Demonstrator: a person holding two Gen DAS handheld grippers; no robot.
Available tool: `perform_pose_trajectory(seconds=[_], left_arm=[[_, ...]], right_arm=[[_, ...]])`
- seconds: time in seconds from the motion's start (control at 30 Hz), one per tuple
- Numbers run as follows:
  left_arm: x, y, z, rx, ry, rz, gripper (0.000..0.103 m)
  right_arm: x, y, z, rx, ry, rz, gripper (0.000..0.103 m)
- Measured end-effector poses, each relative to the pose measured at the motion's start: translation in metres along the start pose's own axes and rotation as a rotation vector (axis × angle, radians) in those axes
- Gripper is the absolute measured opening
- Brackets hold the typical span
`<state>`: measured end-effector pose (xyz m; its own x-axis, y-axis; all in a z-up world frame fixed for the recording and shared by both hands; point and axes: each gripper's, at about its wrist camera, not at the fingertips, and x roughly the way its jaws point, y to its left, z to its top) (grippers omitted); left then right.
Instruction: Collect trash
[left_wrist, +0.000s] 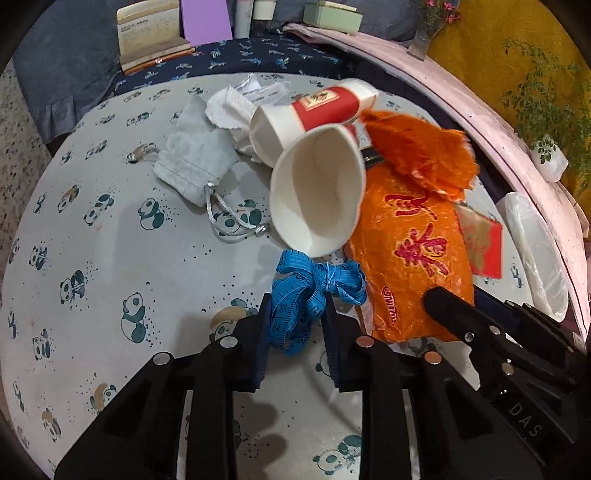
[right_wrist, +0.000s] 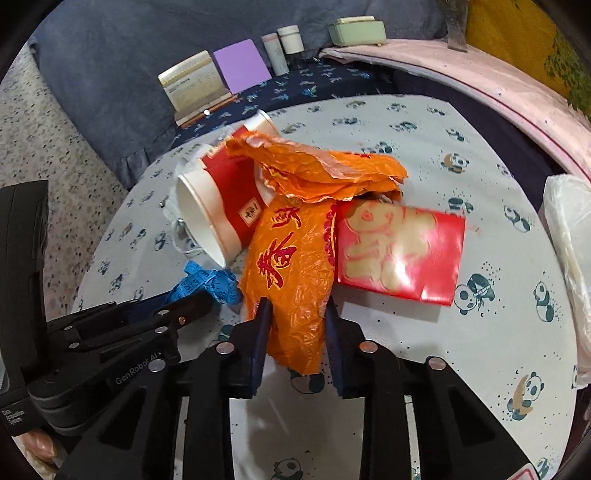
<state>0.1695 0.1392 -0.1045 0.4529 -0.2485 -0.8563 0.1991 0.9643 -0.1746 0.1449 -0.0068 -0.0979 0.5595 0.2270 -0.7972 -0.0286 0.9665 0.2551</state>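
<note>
The right gripper (right_wrist: 295, 314) pinches the near end of an orange plastic bag (right_wrist: 291, 266) with red writing. A red packet (right_wrist: 402, 254) lies touching the bag on the panda tablecloth (right_wrist: 480, 332). Two paper cups (right_wrist: 218, 206) lie tipped over. The left gripper (right_wrist: 184, 306) is by the blue tape measure (right_wrist: 210, 282).

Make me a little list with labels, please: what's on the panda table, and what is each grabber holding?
Table: round, panda-print cloth
Left gripper: closed on the blue tape measure
Right gripper: closed on the orange plastic bag
Cups: two paper cups, tipped on their sides
Red envelope: flat, beside the orange bag
Grey pouch: lying left of the cups
Crumpled tissue: behind the cups
</note>
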Motion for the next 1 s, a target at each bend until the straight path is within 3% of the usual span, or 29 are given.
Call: perform_pose_trajectory(seconds=[0.33,1.0], left_arm=[[-0.060,-0.018,0.004,0.002,-0.107,-0.023,0.023],[-0.138,-0.109,0.011,0.130,-0.264,-0.095,0.023]], right_arm=[[-0.063,0.008,0.008,-0.021,-0.134,0.028,0.010],[-0.198,-0.034,0.012,0.011,-0.423,-0.005,0.008]])
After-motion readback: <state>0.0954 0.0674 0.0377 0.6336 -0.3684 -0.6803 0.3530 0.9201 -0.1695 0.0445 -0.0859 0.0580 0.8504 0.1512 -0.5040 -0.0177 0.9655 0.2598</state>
